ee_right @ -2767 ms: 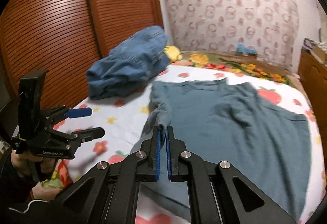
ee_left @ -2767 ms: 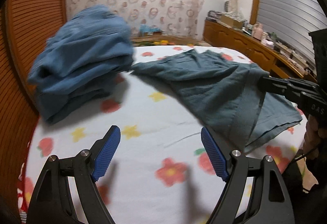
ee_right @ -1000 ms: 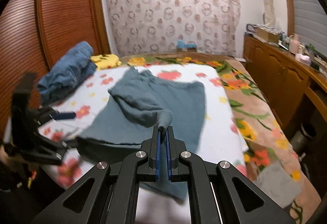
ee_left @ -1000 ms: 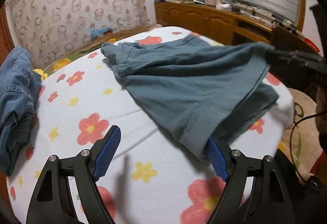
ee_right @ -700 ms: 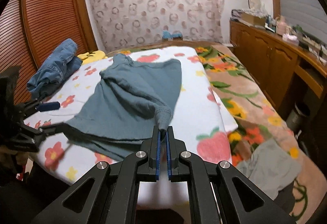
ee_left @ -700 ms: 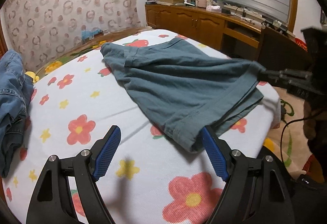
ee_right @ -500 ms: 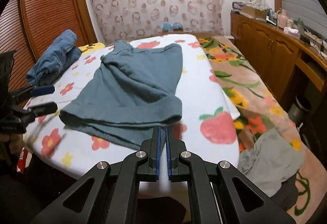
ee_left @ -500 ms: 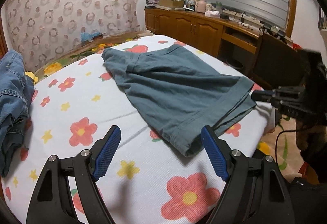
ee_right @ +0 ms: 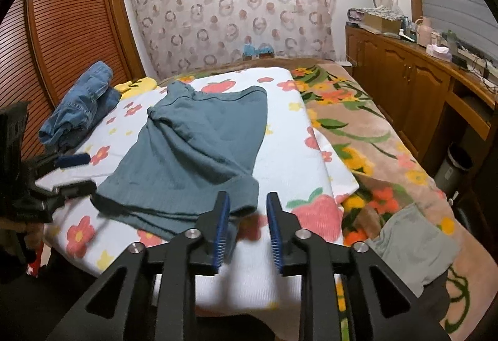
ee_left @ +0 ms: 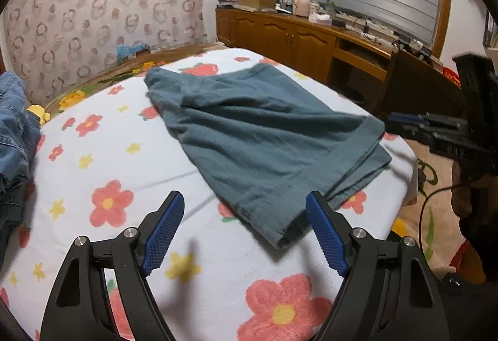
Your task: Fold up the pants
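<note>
Both black grippers with blue pads, left gripper (ee_left: 244, 230) and right gripper (ee_right: 247, 227), hang spread and empty at the near edge of the flower-print white bedsheet (ee_right: 298, 160), where the teal-grey cotton pants (ee_right: 193, 151) lie folded.

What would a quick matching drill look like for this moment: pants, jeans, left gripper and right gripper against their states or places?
Things:
1. teal pants
2. jeans
3. left gripper
4. right gripper

States or places:
A. bundled by the wooden wardrobe
B. jaws wide open, holding nothing
C. lying folded on the flowered sheet
D. jaws partly open, just off the pants' hem

Pairs: 1-C, 2-A, 3-B, 4-D
</note>
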The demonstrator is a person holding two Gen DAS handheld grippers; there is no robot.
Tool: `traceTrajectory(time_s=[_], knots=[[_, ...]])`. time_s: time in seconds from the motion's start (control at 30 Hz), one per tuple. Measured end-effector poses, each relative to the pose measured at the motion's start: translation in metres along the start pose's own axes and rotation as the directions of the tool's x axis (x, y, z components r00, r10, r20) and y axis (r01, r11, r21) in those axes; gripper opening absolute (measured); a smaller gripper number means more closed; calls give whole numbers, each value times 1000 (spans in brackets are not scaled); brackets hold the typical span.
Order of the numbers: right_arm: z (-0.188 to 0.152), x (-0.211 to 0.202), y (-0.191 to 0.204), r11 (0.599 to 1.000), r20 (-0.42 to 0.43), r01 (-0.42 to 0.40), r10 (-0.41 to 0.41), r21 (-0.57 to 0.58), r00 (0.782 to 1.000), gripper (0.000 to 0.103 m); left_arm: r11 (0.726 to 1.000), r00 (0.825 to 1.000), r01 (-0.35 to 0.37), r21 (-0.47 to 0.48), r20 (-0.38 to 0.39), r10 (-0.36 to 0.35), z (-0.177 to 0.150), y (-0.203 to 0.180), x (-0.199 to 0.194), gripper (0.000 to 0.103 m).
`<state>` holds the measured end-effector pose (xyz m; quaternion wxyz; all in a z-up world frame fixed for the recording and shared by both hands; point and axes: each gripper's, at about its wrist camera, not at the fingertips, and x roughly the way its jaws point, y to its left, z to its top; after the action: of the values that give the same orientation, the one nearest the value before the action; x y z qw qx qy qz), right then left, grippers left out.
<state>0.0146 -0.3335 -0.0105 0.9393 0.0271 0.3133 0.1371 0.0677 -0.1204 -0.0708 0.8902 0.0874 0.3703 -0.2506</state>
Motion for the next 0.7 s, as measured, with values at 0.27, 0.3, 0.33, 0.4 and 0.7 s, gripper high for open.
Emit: traceTrajectory(time_s=[0.27, 0.3, 0.33, 0.4, 0.7], knots=[[2, 21, 2, 1000, -41, 3, -3, -4, 999, 35, 997, 997, 72, -5, -21, -72, -4, -6, 3, 45], [3, 22, 3, 1000, -46, 1, -2, -8, 999, 35, 997, 996, 82, -5, -26, -82, -5, -7, 4, 39], [3, 23, 4, 1000, -51, 0, 0, -13, 999, 34, 996, 996, 86, -3, -31, -86, -6, -8, 5, 36], [5, 23, 3, 1000, -59, -12, 11, -21, 998, 34, 996, 995, 88, 6, -39, -88, -7, -11, 7, 30], [8, 8, 6, 997, -25, -71, 70, -17, 997, 10, 996, 996, 92, -5, 14, -92, -5, -7, -11, 14]])
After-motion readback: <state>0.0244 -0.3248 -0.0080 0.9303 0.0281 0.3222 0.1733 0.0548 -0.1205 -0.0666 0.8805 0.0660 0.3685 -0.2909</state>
